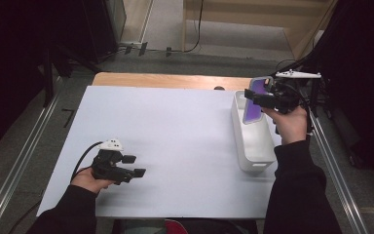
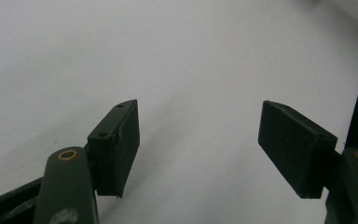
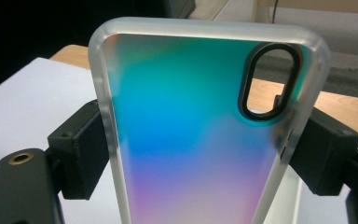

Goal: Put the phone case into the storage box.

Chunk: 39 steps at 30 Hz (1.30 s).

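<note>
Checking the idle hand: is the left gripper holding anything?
No, the left gripper has its jaws wide apart over the bare white table.

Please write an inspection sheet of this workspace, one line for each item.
Surface: white sheet on a wooden table.
Job's things: iridescent phone case, held upright above the white bin.
Clutter: nothing seen.
Grippers: right gripper clamps the case by its edges; left gripper open, nothing between its jaws, low over the sheet.
Cables: black cable trails from the left gripper.
Surroundings: dark curtains, floor rails.
</note>
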Tool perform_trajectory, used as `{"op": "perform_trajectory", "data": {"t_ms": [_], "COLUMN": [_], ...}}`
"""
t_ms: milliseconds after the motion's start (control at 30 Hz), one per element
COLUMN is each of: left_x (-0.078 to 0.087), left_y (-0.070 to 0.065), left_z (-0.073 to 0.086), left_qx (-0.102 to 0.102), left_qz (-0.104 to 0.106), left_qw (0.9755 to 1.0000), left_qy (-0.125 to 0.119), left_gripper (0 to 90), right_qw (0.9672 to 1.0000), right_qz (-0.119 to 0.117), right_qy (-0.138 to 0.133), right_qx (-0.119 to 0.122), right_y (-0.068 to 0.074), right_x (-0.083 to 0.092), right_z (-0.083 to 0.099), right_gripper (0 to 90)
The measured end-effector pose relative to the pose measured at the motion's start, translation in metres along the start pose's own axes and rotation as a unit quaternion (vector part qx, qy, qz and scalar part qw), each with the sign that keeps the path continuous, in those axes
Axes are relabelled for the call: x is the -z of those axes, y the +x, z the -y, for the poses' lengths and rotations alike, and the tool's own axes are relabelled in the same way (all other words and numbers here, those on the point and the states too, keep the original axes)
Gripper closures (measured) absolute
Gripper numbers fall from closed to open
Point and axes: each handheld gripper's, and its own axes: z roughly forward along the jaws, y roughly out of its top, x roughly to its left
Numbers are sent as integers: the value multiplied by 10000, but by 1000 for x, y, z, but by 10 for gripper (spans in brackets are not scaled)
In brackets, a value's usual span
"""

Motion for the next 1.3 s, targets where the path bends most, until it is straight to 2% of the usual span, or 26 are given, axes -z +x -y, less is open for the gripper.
{"op": "perform_trajectory", "data": {"t_ms": [167,367,467,533,600,767,867,900,967,1300], "left_x": [0,0,0,0,0,0,0,1,0,0], "left_y": [0,0,0,-1,-1,-1,-1,-1,-1,-1], "left_z": [0,0,0,0,0,0,0,-1,0,0], "left_qx": [-5,-7,-9,-30,-31,-18,-37,-47,-47,-43], "left_qz": [1,3,4,8,10,23,11,-19,-13,11], "left_qw": [10000,10000,10000,10000,10000,10000,10000,9999,10000,10000], "left_qy": [1,-3,18,19,18,4,31,94,74,43], "left_gripper": [290,290,290,290,290,290,290,290,290,290], "right_qw": [9999,9997,9996,9998,9996,9990,9986,9984,9983,9962], "right_qz": [53,244,256,160,229,381,394,417,432,817], "right_qy": [6,-22,-8,-63,-27,-8,-66,-95,-139,-115], "right_qx": [-110,-78,-127,-119,-144,-252,-335,-363,-360,-273], "right_y": [-6,-13,-17,-21,-24,-32,-36,-36,-35,-33], "right_x": [-8,-15,-19,-24,-28,-34,-36,-37,-40,-63], "right_z": [-10,-23,-27,-29,-31,-38,-41,-41,-42,-46], "right_gripper": [147,148,148,148,148,148,148,147,148,147]}}
